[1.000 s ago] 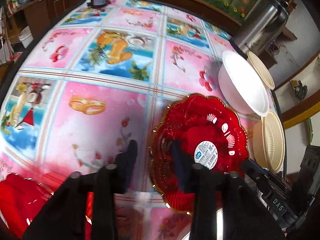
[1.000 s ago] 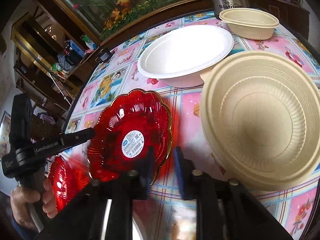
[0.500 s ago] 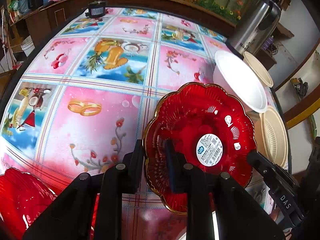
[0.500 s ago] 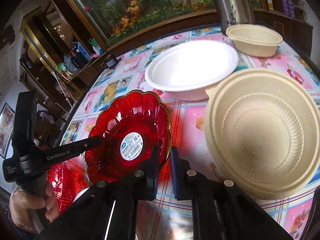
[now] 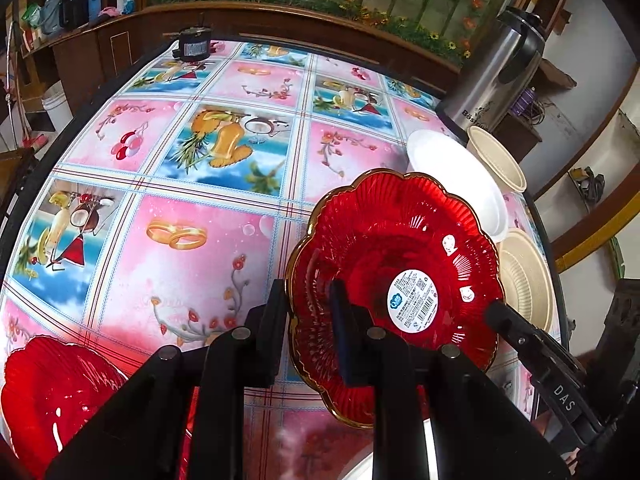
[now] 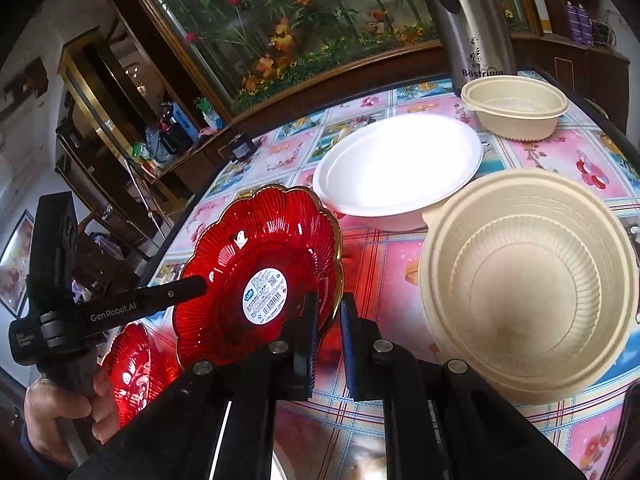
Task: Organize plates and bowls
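The left black two-finger gripper (image 5: 308, 312) is angled steeply downward, its jaws clamped on a plate rim. The right black two-finger gripper (image 6: 329, 320) is pinched on the opposite rim. A bare hand (image 6: 60, 412) is wrapped around the left gripper's handle.

Room setting. The tabletop (image 5: 192, 208) carries a glossy cloth printed in pink and blue picture squares. Behind it runs a dark wooden ledge (image 5: 280, 28) backed by a glazed panel of plants and orange flowers (image 6: 304, 28). Dark wooden shelving (image 6: 104, 128) with clutter stands at the left; a pale wall (image 5: 592, 12) shows at the right. Lighting is bright, with glare on the cloth.
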Demonstrator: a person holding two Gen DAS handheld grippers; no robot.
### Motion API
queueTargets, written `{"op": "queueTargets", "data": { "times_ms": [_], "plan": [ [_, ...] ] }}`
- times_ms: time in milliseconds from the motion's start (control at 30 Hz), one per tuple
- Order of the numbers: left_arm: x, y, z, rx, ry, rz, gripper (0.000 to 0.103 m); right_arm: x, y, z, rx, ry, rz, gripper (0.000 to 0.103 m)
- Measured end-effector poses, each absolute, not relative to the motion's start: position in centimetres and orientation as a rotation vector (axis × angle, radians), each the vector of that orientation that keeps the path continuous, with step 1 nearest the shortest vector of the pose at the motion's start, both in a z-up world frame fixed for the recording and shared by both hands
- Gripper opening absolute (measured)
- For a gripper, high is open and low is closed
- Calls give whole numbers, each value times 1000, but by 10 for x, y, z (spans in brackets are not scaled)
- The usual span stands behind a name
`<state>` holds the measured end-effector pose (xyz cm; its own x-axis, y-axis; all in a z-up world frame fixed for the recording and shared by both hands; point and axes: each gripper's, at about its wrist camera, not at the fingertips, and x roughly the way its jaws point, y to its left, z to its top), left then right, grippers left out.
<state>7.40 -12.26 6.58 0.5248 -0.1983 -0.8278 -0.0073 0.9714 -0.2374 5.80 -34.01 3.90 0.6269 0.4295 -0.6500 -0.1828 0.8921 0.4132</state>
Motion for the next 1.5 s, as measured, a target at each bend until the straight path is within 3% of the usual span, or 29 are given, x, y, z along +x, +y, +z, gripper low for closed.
{"op": "queueTargets", "data": {
  "times_ms": [867, 1500],
  "plan": [
    [68, -140, 84, -172, 968, -104, 19, 52, -356, 52, 383, 748, 352, 11],
    [-4, -78, 91, -271, 900, -56, 19, 19, -310, 71, 322, 725, 501, 11]
  ]
}}
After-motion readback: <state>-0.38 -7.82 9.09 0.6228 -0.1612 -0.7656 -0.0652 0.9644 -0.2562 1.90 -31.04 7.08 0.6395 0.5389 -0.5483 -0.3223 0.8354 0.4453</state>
